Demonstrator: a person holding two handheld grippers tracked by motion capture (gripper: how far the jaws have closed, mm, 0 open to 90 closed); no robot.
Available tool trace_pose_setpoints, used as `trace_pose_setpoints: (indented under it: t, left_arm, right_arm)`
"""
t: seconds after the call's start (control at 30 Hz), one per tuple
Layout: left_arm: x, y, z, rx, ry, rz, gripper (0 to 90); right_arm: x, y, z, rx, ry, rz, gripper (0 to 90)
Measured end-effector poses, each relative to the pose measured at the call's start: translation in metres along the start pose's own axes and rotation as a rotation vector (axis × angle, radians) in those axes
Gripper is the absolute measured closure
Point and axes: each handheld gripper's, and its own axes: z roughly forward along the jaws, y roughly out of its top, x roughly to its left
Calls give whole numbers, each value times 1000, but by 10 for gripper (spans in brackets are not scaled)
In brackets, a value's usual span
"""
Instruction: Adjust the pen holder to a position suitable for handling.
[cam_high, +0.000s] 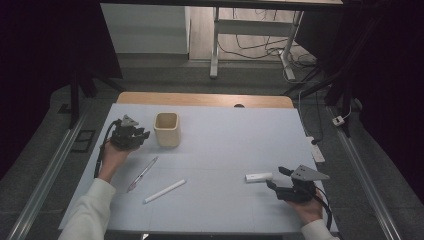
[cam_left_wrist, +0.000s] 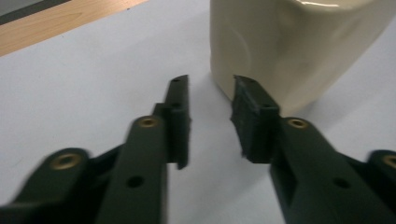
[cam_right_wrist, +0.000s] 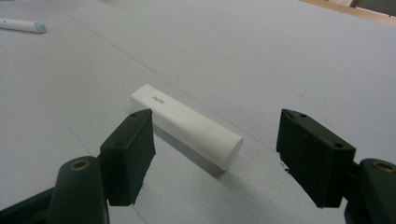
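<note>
Landmark: the cream cup (cam_high: 166, 129), standing upright near the far left of the tabletop (cam_high: 225, 130), everything else gets placed off it.
Left gripper (cam_high: 141, 135): just beside the cup on its left side, jaws pointing at it. In the left gripper view (cam_left_wrist: 211, 116) the jaws are only narrowly apart with nothing between them, one tip right up by the cup's wall (cam_left_wrist: 280, 51); touching or not, can't tell.
Right gripper (cam_high: 278, 178): well off to the cup's right and nearer the person, jaws spread wide, holding nothing.
White tube (cam_right_wrist: 187, 125): lying flat between those wide jaws, pads not on it.
Pen (cam_high: 142, 174): nearer the person than the cup.
White marker (cam_high: 165, 191): just right of the pen.
</note>
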Motion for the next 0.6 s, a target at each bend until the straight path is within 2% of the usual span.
trace_pose_setpoints:
  t: [0.07,0.13,0.2,0.33,0.47,0.6]
  left_arm:
    - [2,2,3,4,-1,0,749]
    - [5,5,8,6,-6,-7,855]
    - [6,6,13,1,-5,-12,885]
    - [12,11,26,13,-13,-25,887]
    - [12,10,32,28,-15,-15,887]
    - [12,10,35,31,-25,-22,888]
  right_arm:
    - [0,0,0,-2,3,1,275]
    - [-1,0,0,-4,1,1,275]
    - [-1,0,0,-1,-1,0,275]
    - [0,-1,1,1,-3,0,276]
    - [-1,-1,1,11,-10,-3,276]
    - [-1,-2,0,10,-10,-3,276]
